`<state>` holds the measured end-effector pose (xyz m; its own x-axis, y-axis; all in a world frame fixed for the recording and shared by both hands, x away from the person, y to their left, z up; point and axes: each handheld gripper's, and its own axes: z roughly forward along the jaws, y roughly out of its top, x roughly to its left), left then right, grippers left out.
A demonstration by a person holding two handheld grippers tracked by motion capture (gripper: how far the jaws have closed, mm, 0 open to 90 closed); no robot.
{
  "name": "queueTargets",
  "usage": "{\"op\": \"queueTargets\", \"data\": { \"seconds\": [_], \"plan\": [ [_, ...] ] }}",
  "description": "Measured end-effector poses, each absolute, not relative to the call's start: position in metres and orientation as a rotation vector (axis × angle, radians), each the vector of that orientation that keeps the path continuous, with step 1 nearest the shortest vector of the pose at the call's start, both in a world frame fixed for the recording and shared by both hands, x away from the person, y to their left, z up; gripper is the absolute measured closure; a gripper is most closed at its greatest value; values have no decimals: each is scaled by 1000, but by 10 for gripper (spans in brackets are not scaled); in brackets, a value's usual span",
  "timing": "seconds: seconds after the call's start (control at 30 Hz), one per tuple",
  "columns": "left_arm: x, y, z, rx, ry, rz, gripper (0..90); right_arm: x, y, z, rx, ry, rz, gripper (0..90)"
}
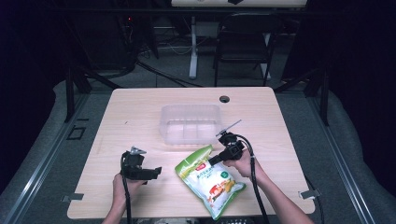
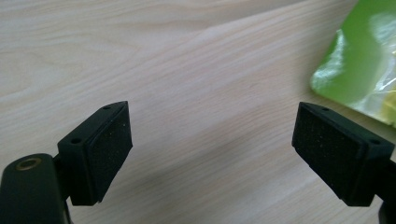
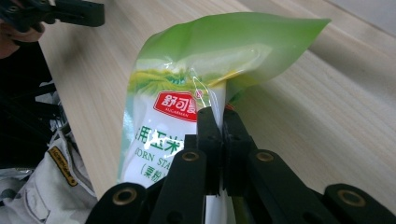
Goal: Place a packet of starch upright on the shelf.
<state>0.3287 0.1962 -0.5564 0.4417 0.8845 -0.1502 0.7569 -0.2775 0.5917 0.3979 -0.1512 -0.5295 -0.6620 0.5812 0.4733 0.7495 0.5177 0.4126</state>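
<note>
The right gripper view reads a red label on the glossy green-and-white snack bag (image 3: 187,93), pinched at its edge by the right gripper (image 3: 218,122). From above, the bag lies near a clear plastic tub (image 1: 189,123); the left gripper (image 1: 156,171) hovers spread beside it.

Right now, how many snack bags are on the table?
1. The green-and-white snack bag lies near the table's front edge, right of centre, its side pinched by the right gripper. The clear bin looks empty.
</note>
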Motion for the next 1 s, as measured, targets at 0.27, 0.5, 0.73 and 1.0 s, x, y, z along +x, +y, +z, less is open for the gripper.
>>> {"op": "queueTargets", "data": {
  "seconds": [0.27, 0.5, 0.73, 1.0],
  "plan": [
    [328, 203, -558, 2092, 1386, 283, 98, 387, -157, -510, -1113, -2504, -952, 885],
    [330, 207, -560, 2102, 1386, 285, 83, 383, -166, -493, -1082, -2530, -1010, 887],
    [328, 213, -559, 2067, 1392, 347, 71, 378, -172, -478, -1079, -2548, -1083, 889],
    [329, 212, -559, 2080, 1388, 339, 71, 374, -177, -462, -1058, -2584, -1123, 891]
  ]
}}
